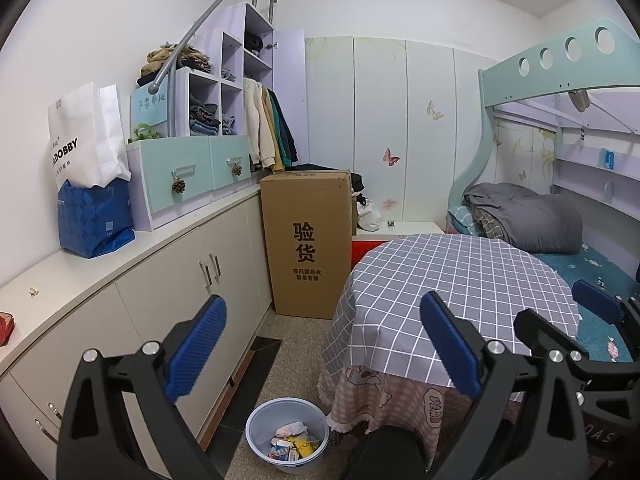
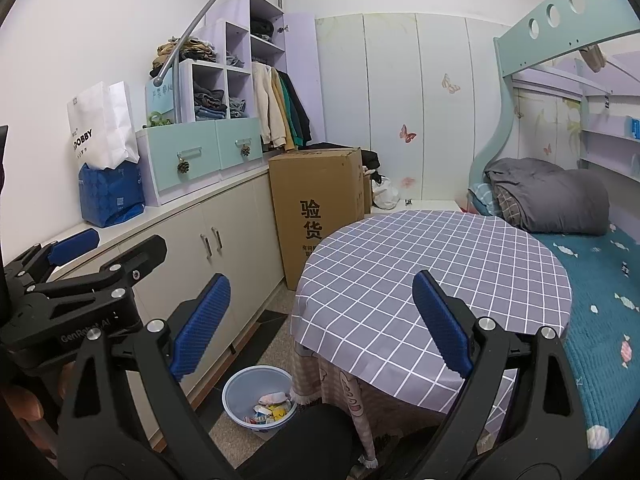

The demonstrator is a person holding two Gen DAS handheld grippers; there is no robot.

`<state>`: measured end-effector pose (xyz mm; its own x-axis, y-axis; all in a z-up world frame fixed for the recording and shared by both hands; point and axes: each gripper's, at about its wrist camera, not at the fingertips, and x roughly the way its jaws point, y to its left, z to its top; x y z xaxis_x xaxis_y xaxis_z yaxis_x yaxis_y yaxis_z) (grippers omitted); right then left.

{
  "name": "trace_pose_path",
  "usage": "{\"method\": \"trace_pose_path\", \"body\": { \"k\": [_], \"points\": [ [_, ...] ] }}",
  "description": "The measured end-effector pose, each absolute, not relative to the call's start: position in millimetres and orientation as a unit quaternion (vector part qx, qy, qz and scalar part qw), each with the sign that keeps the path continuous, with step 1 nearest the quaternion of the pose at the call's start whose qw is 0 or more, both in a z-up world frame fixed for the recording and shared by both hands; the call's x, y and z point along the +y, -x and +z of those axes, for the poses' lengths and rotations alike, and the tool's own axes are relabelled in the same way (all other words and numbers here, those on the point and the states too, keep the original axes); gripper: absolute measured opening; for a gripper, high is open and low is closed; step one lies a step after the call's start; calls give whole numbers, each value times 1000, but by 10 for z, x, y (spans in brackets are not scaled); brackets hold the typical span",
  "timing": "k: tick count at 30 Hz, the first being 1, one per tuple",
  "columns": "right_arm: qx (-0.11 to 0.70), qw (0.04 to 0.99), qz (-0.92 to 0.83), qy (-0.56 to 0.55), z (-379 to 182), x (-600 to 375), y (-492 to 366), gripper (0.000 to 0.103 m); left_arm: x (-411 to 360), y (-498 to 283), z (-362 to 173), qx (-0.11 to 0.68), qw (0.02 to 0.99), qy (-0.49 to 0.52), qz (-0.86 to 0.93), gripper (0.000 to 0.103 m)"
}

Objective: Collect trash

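Left wrist view first: the left gripper [image 1: 322, 344] has its fingers spread wide with nothing between them, hanging above the floor gap between the cabinets and the round tabletop [image 1: 460, 280]. The trash bin [image 1: 287, 434] sits straight below and a touch ahead of those fingers, wrappers [image 1: 294, 442] already piled inside. It's round, so there's no real long axis to line up with.

From the right wrist view, the right gripper [image 2: 320, 326] is also wide and holding nothing, and it hangs over the near edge of the checked cloth. From there the bin [image 2: 260, 398] is down and off to the left of the fingers, past the left pad.

So the left one looks nearer to the bin, I'd say. I can't spot any loose trash on the tabletop, looks pretty much done.
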<state>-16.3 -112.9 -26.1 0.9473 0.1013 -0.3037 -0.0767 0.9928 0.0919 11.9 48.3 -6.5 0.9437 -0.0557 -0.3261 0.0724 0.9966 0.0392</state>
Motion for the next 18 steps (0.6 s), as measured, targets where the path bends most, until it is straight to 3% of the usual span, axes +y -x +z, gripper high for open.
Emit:
{"method": "trace_pose_path", "body": {
  "k": [18],
  "points": [
    [157,986,42,-43,-287,-1160,141,91,434,-128,-51,167,985,-34,-28,95]
  ]
}}
